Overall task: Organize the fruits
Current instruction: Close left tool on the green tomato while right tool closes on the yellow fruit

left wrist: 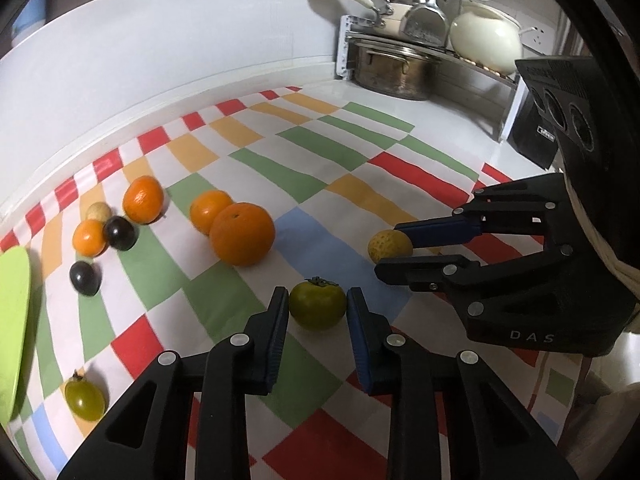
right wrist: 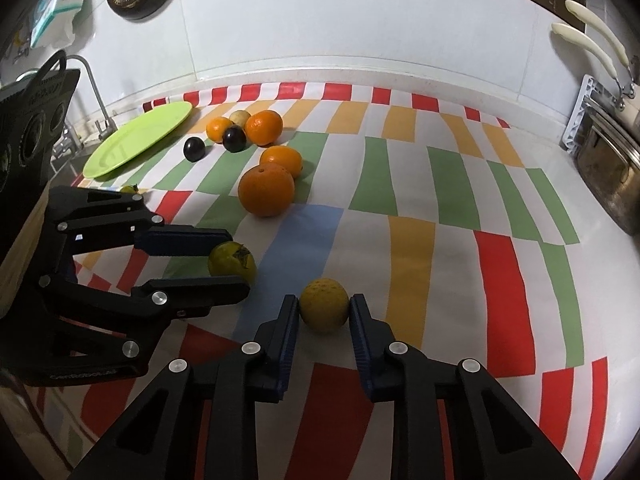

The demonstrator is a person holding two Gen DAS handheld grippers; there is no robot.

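Note:
My left gripper [left wrist: 318, 300] holds a green tomato [left wrist: 317, 305] between its pads on the checked cloth; it also shows in the right wrist view [right wrist: 231, 258]. My right gripper [right wrist: 325, 306] is shut on a small yellow fruit [right wrist: 324, 309], also seen in the left wrist view [left wrist: 389, 245]. Both fruits rest on the cloth. Several oranges [left wrist: 242, 233] [right wrist: 266, 189], two dark plums [left wrist: 120, 233] [left wrist: 84, 278], a tan fruit [left wrist: 99, 212] and a green grape [left wrist: 84, 400] lie to the left. A lime-green plate [right wrist: 136, 140] sits at the far left.
A checked cloth [right wrist: 412, 240] covers the white counter. A rack with steel pots [left wrist: 394, 68] and a cream pot [left wrist: 486, 36] stands at the back right. A tap and sink [right wrist: 94, 92] are beyond the plate. A tiled wall runs behind.

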